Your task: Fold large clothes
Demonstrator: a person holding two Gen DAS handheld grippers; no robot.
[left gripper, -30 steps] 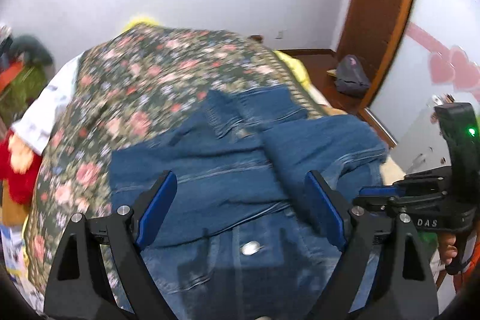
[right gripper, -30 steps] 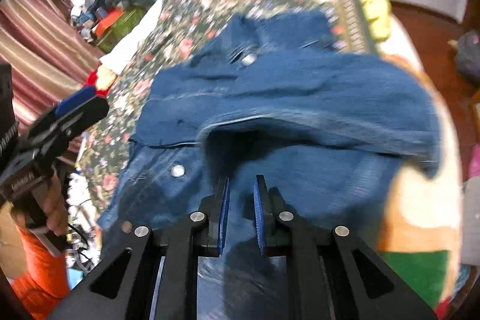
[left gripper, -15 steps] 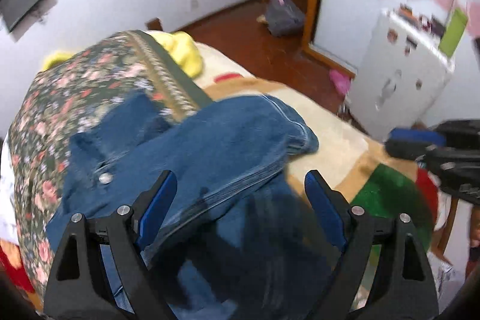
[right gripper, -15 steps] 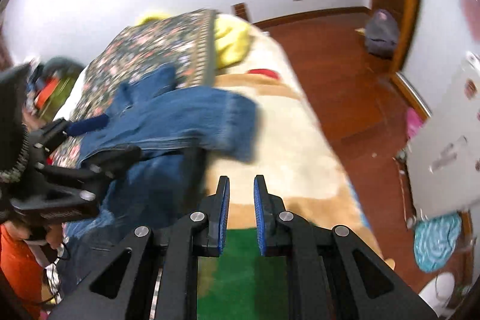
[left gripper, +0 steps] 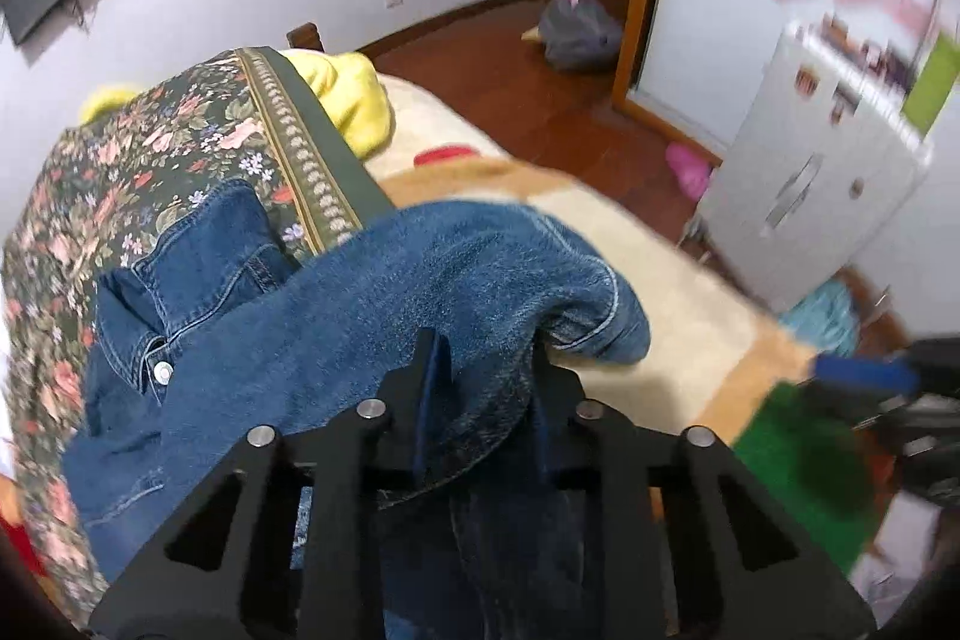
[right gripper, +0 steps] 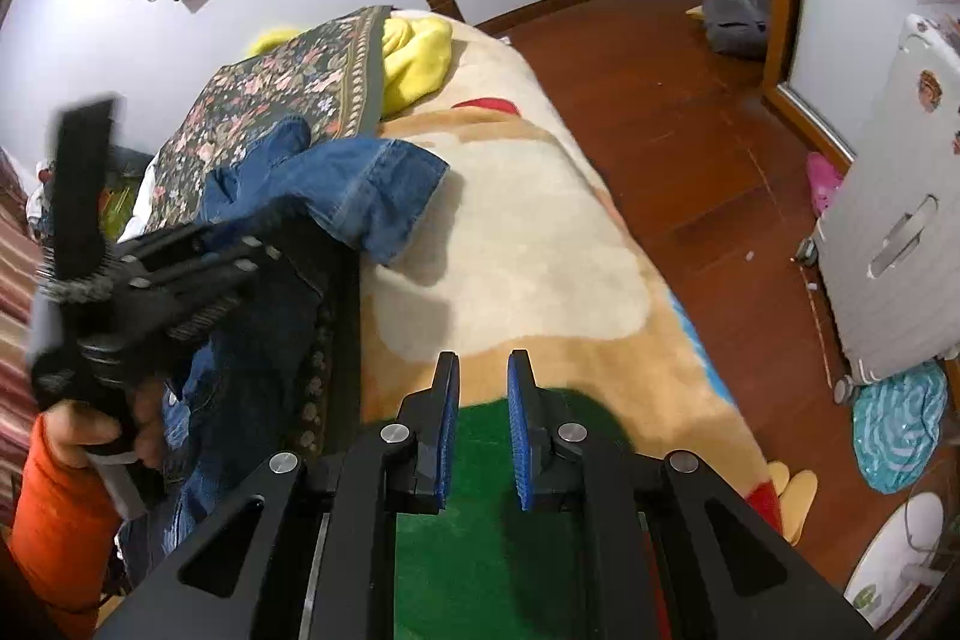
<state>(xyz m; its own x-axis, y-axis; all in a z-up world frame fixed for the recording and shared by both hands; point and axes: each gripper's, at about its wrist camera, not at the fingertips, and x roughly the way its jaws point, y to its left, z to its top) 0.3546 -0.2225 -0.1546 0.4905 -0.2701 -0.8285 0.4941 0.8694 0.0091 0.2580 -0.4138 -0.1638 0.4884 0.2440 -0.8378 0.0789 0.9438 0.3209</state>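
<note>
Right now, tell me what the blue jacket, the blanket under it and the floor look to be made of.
Blue jacket: denim, by its faded weave, pale seam stitching and metal snap.
Blanket: likely plush fleece; its surface is fuzzy, matte and printed in tan, cream and green.
Floor: reddish wood or wood-look planks, slightly glossy; board lines show.

I see even, bright indoor light with soft shadows on the blanket [right gripper: 540, 268]. Fisheye bending and black vignette crowd my corners. Motion blur smears the left view's right side and the cabinet [left gripper: 810, 196].

Left claw [left gripper: 480, 370] clamped on denim jacket [left gripper: 372, 316]; right claw [right gripper: 483, 400] parted slightly, holding nothing.
</note>
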